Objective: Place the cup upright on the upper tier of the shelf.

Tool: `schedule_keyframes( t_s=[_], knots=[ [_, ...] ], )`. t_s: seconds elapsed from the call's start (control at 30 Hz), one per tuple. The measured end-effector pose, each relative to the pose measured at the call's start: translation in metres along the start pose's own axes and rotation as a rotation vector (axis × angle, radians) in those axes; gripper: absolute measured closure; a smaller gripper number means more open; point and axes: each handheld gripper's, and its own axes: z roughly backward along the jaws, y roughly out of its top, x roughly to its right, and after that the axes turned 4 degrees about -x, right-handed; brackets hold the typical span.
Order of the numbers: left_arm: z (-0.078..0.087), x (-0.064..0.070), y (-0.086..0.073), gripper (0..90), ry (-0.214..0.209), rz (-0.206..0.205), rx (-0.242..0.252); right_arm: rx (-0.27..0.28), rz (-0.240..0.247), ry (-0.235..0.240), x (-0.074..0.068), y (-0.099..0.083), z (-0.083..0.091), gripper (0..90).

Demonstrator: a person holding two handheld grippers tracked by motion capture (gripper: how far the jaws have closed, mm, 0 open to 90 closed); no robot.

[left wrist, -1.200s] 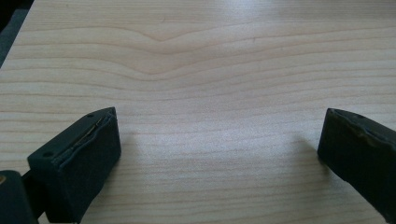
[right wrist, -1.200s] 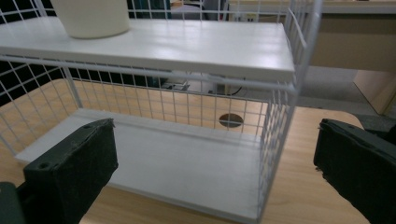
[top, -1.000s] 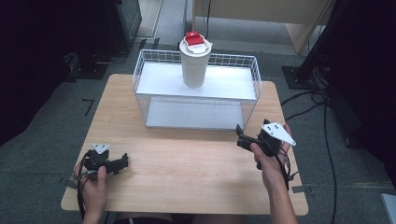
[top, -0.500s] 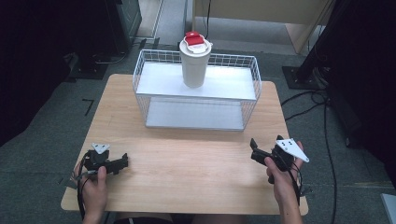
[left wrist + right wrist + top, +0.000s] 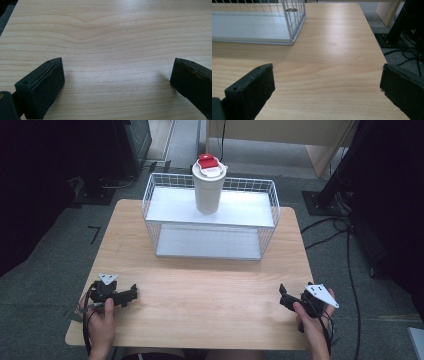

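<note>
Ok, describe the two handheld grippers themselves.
Both are black. The left gripper and the right gripper each have two blocky, padded black jaws, a grey three-cornered plate on top and a trailing black cable. No sleeves are visible on the forearms.

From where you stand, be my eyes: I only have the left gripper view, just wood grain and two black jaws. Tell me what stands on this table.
Observer: A white wire rack sits at the table's far side, with a white cup upright on its upper shelf.
Operator: Describe the cup's top.
Observer: It wears a white lid with a red piece on it.
Operator: Report the right gripper.
Observer: The right gripper is near the table's near right corner, jaws wide open with nothing between them; the rack's corner shows ahead in its own view.
</note>
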Motion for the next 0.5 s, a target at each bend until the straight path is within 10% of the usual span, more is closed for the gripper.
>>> schedule_keyframes(
  t_s=[0.5],
  knots=[
    [0.0,0.0,0.0,0.0,0.0,0.001,0.0,-0.125,0.038,-0.089,0.022,-0.03,0.003,0.0]
  ],
)
